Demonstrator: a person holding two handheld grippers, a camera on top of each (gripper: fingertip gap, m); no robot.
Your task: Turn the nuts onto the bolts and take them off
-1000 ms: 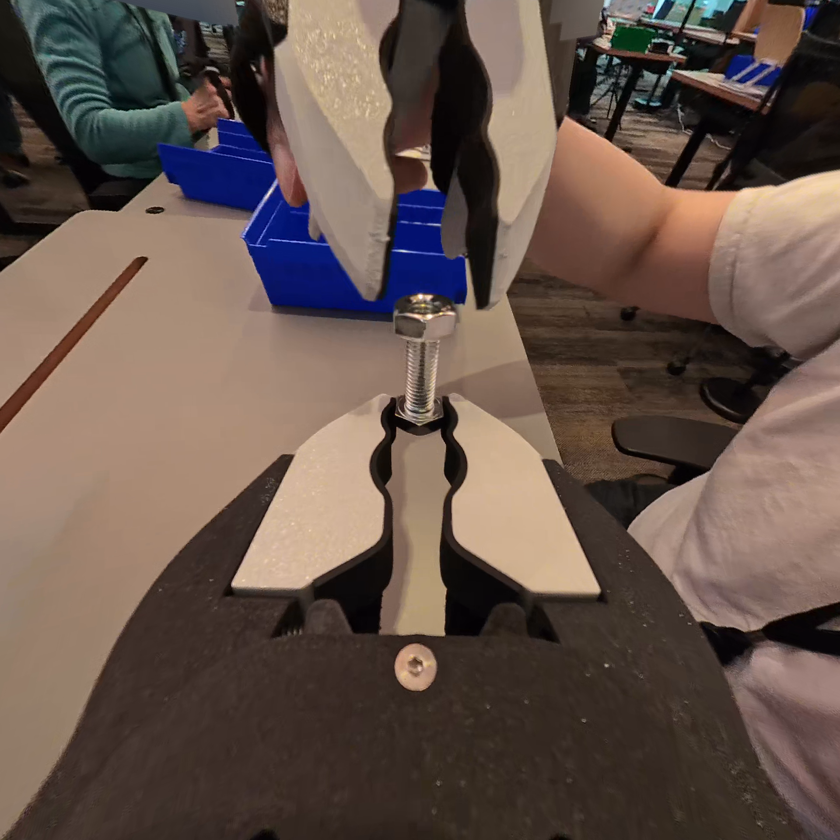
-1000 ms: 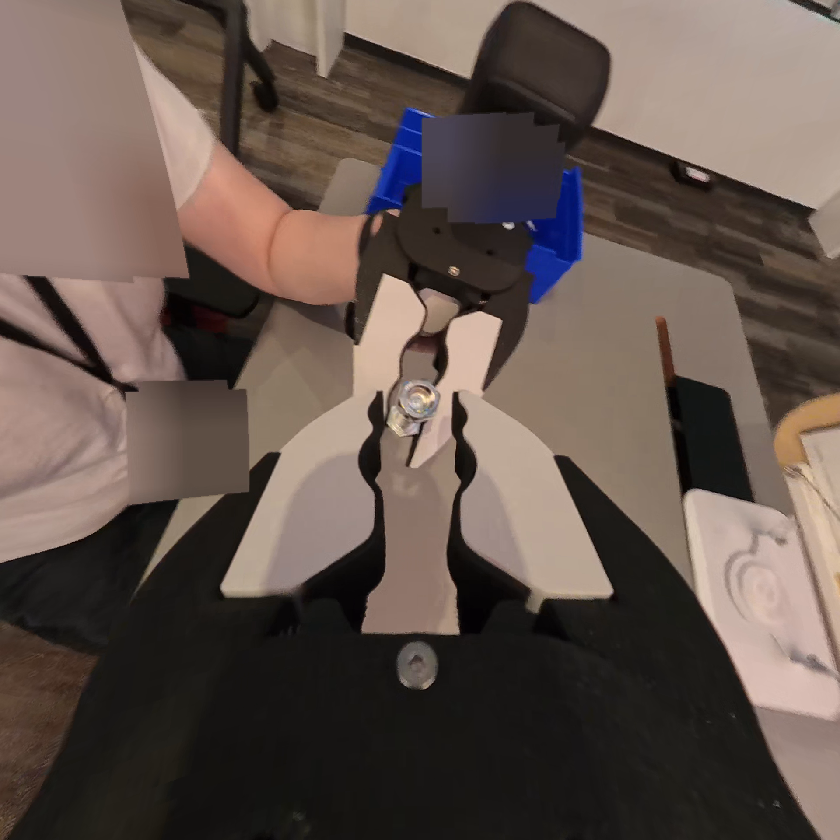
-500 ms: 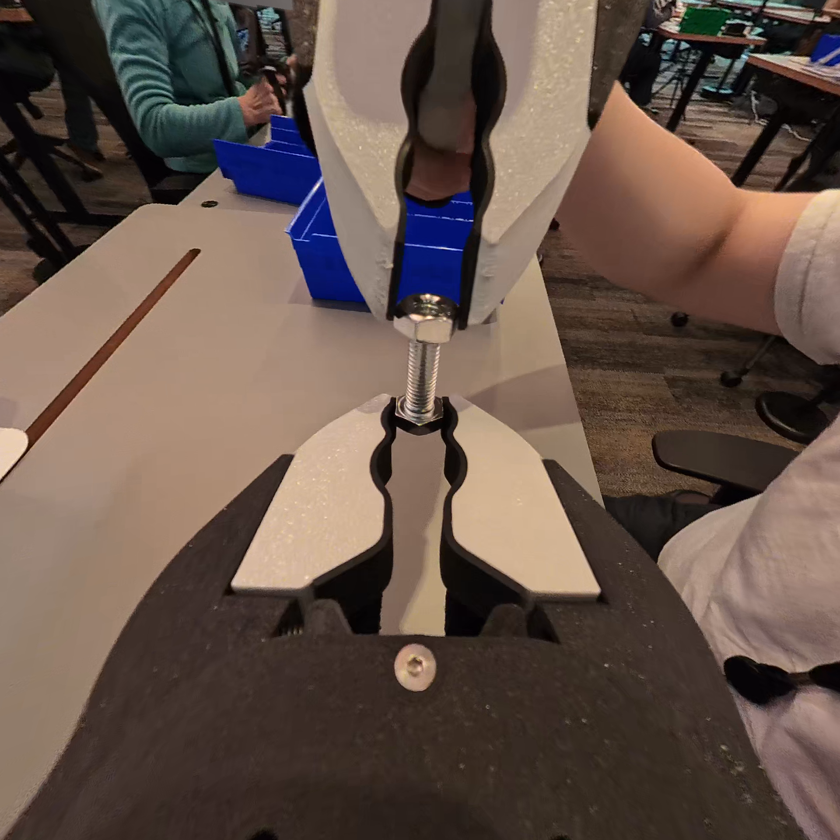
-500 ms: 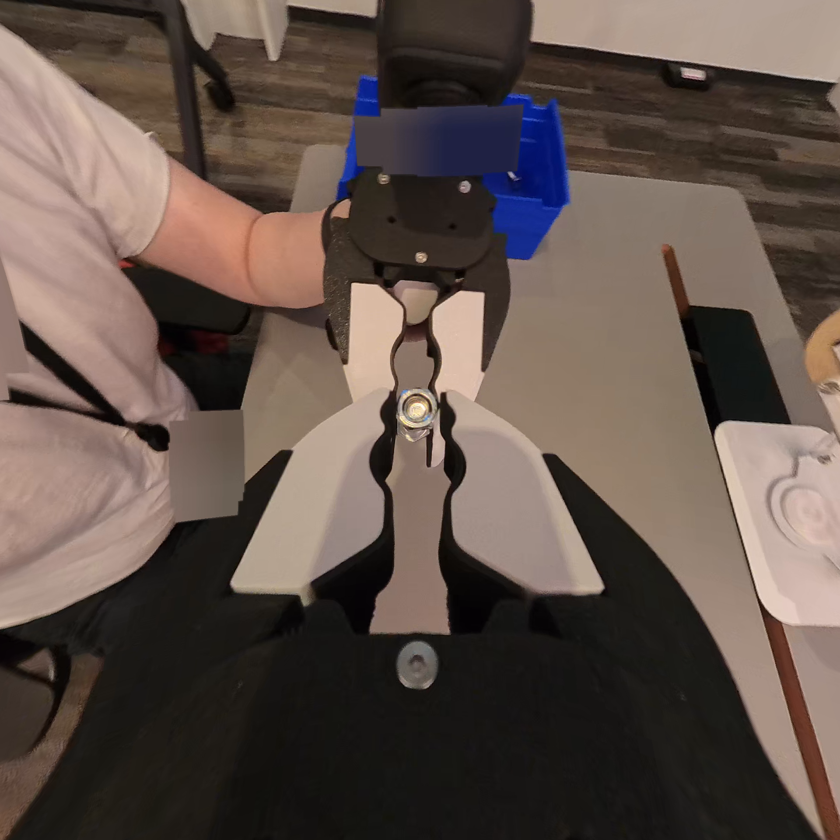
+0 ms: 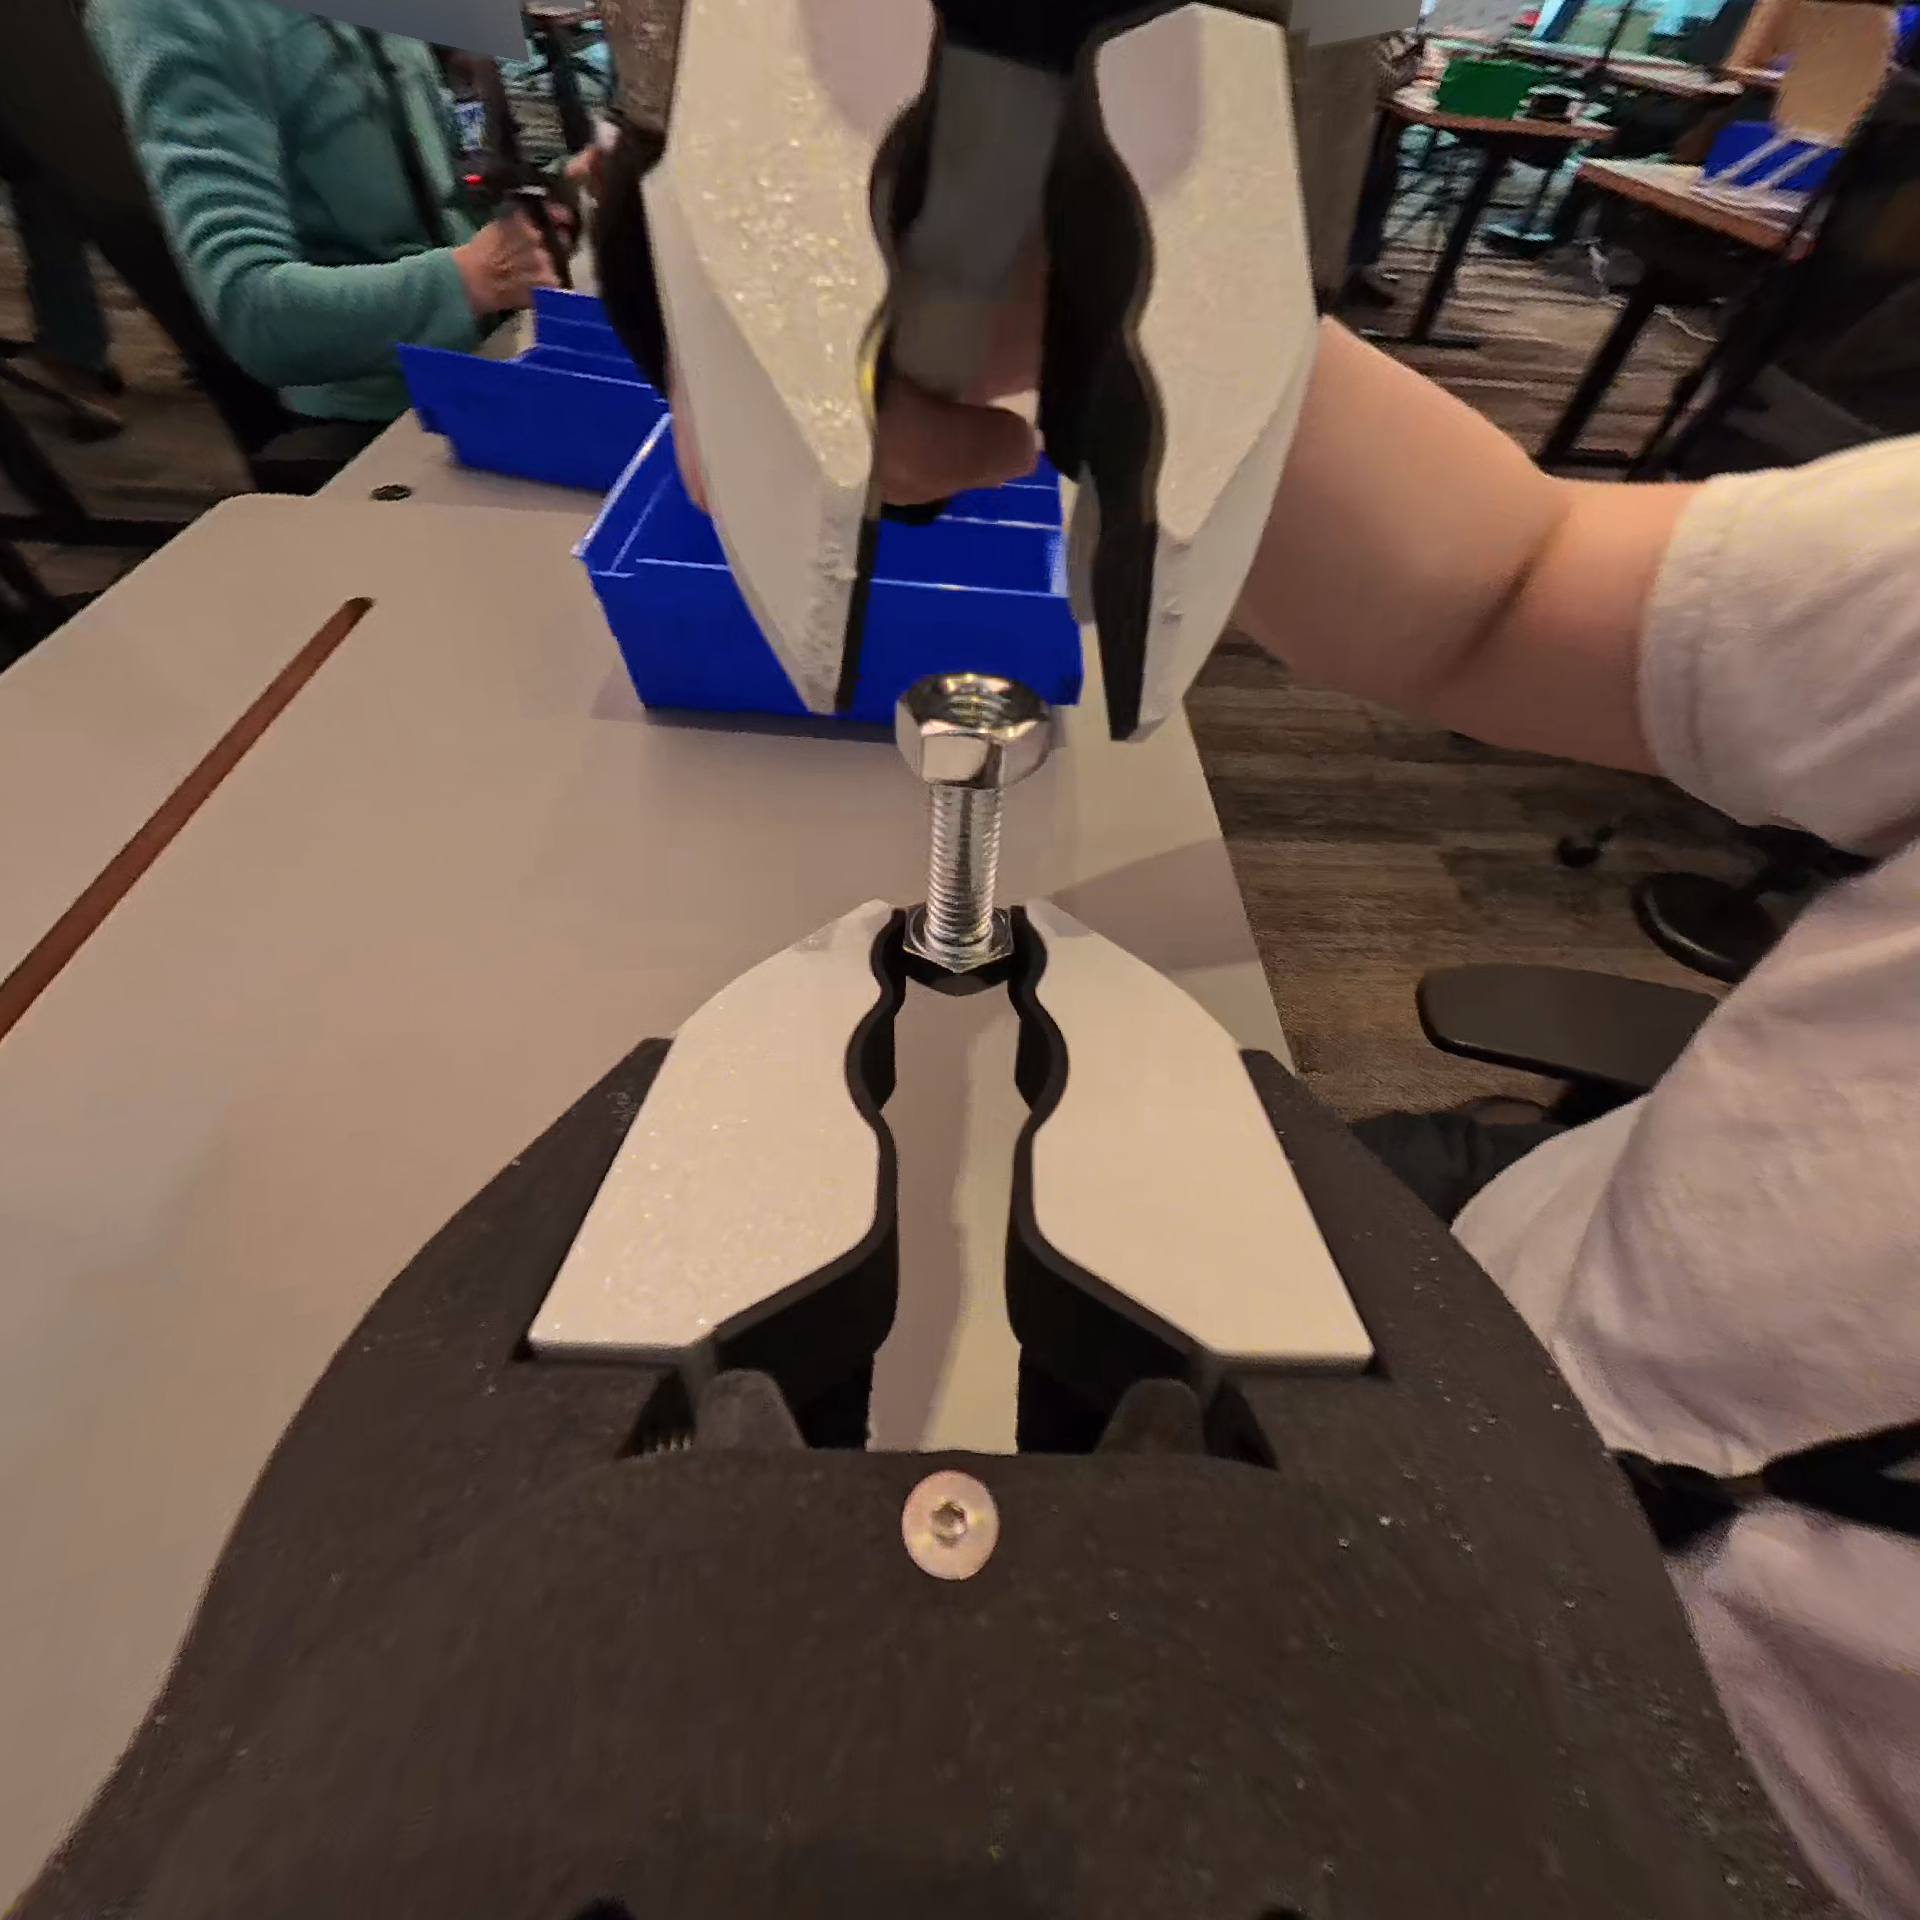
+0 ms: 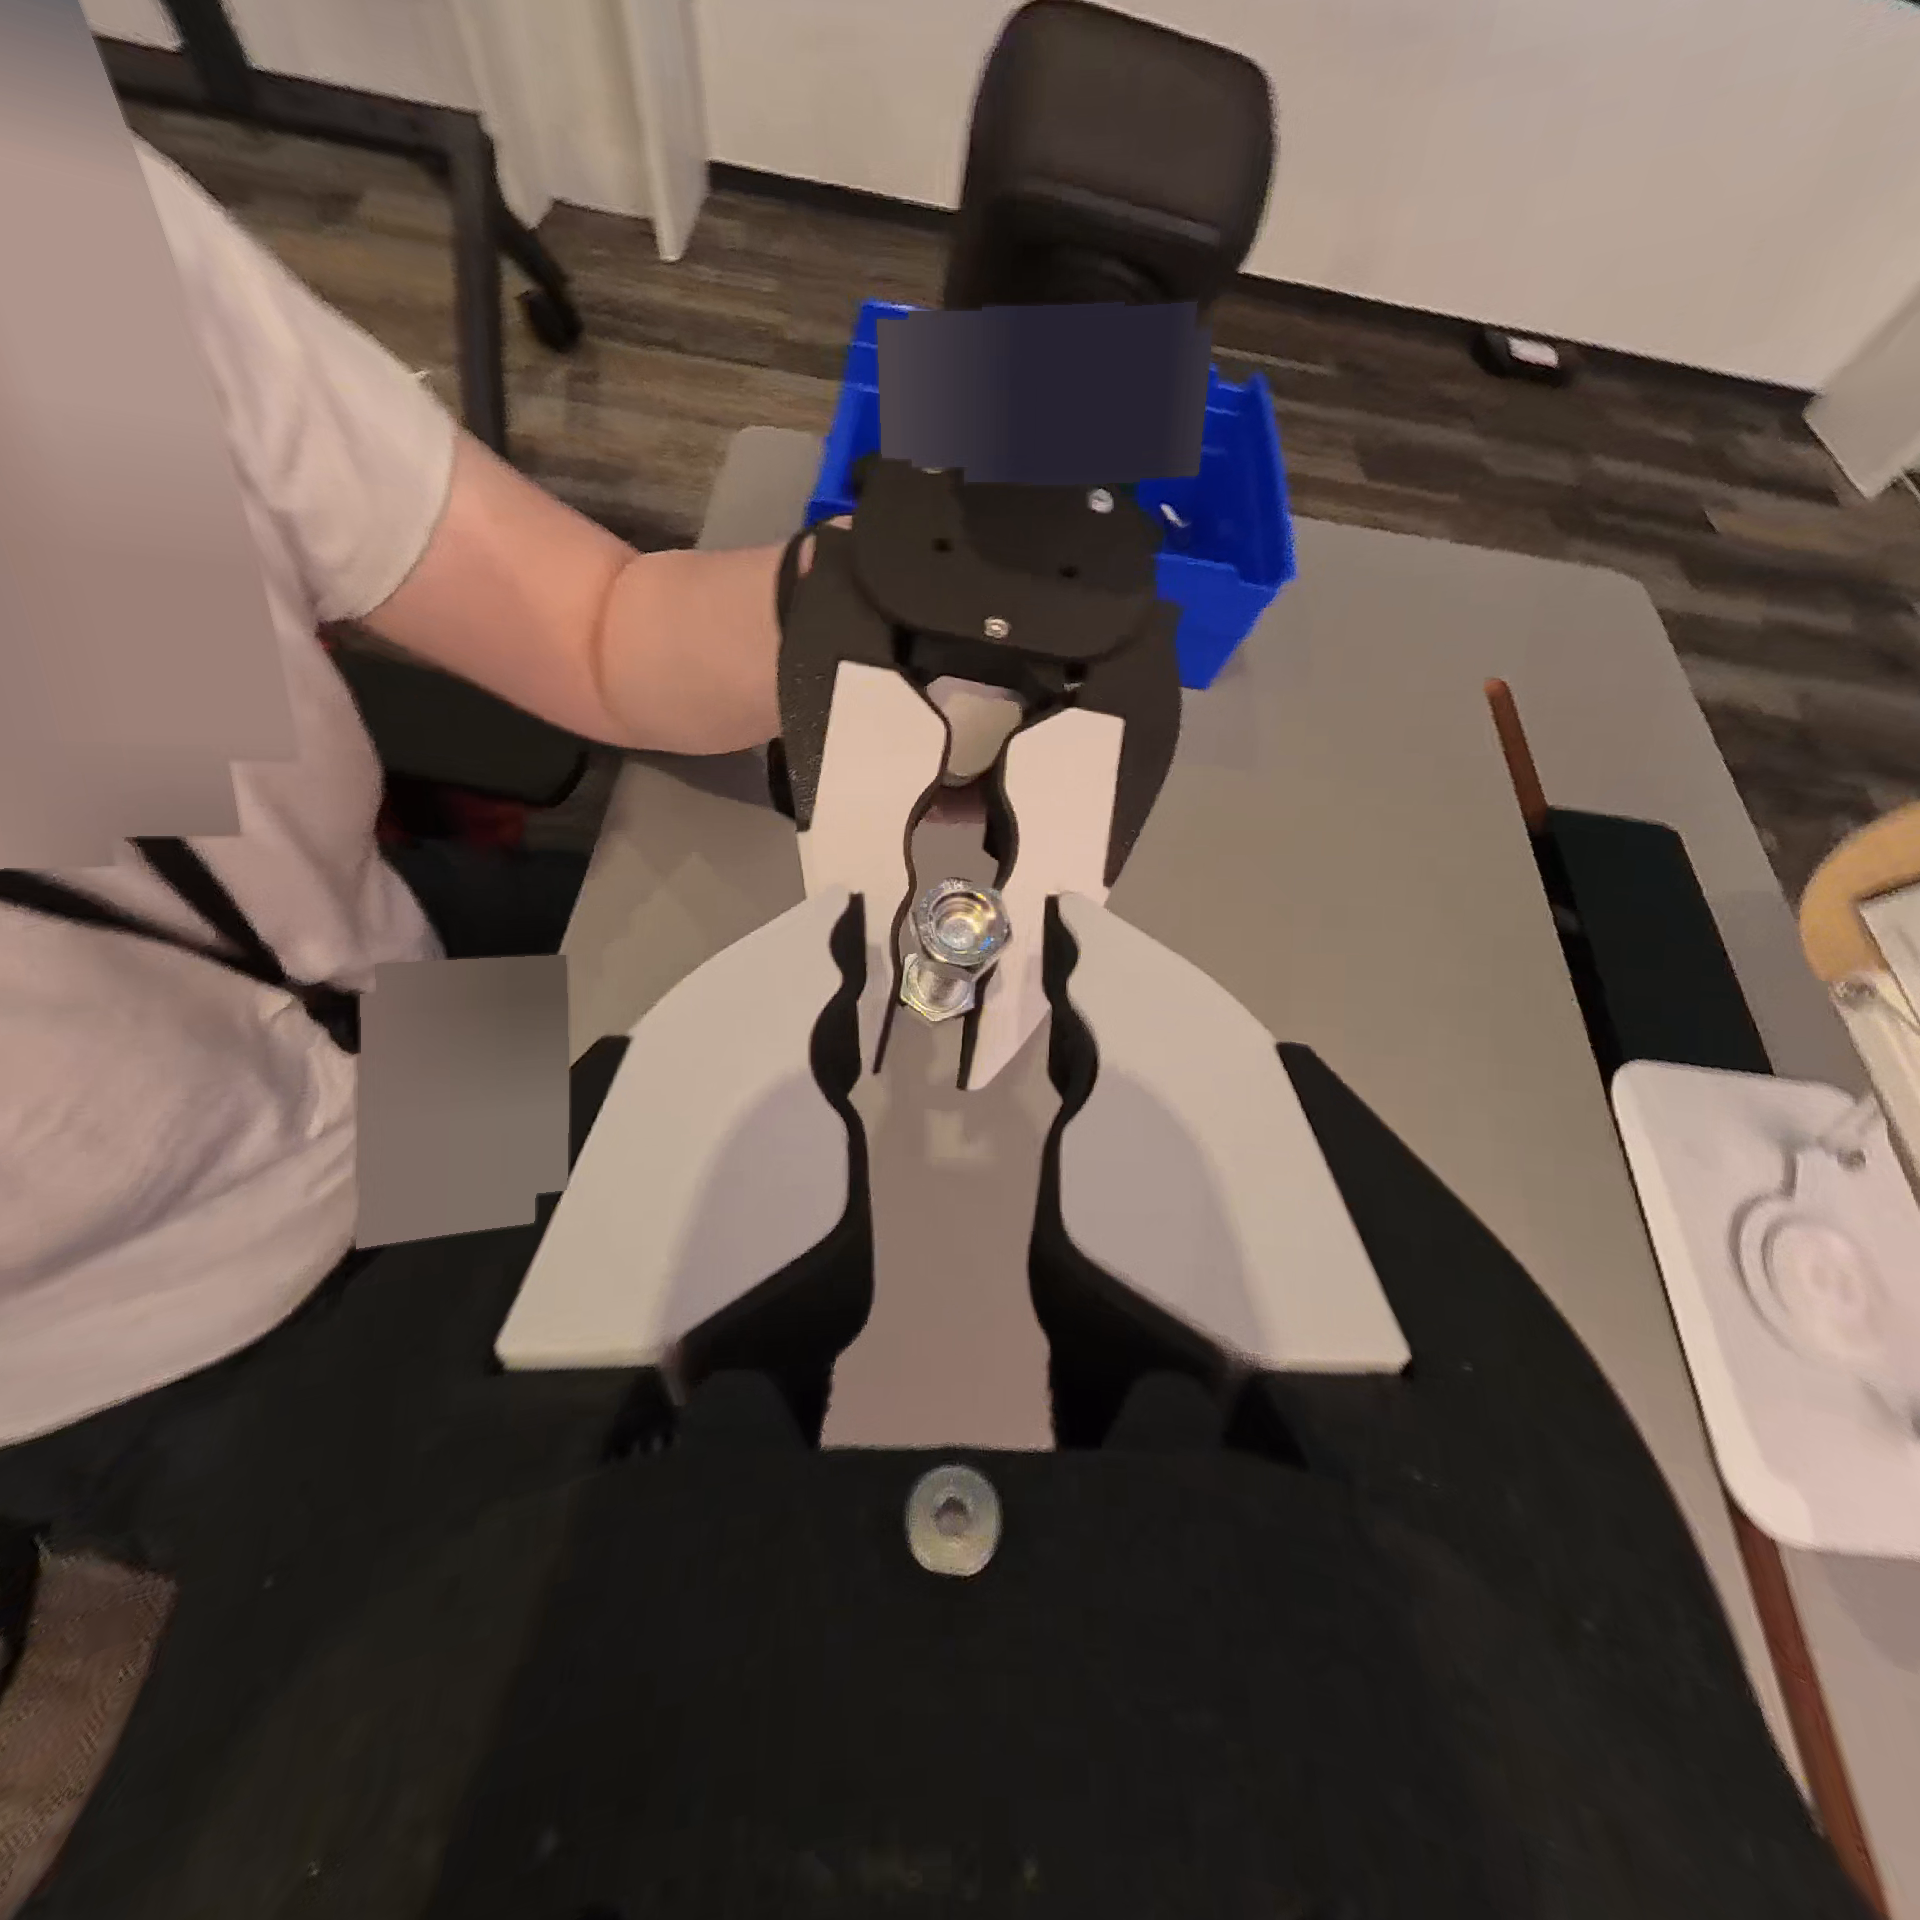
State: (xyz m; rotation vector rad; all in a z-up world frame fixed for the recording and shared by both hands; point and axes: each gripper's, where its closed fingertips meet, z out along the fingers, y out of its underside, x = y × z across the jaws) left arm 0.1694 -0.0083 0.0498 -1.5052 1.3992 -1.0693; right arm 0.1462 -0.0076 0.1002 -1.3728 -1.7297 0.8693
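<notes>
A bolt (image 5: 962, 868) stands upright over a grey table (image 5: 312, 935), its hexagonal head (image 5: 954, 945) clamped between the tips of the left gripper (image 5: 954, 940), whose jaws are closed on it. A nut (image 5: 975, 738) sits at the very top of the threaded shaft, with most of the thread bare below it. The right gripper (image 5: 977, 686) hangs point-down directly above, its jaws parted and standing to either side of the nut without touching it.

Judged from how things lie, the nut is only a turn or so on, or nearly off; which half of the job is in hand cannot be told from one moment. Either way, most of the thread is left to travel.

In the right wrist view the nut (image 6: 958, 928) and the bolt head (image 6: 935, 1000) are seen end-on, so the thread is hidden. How deeply the nut bites is not visible. A blue bin (image 5: 727, 634) beyond the left gripper's tips is partly blocked by the right gripper, and its contents cannot be seen. A white tray (image 6: 1787, 1309) right of the right gripper is cut off and blurred, possibly moulded.
</notes>
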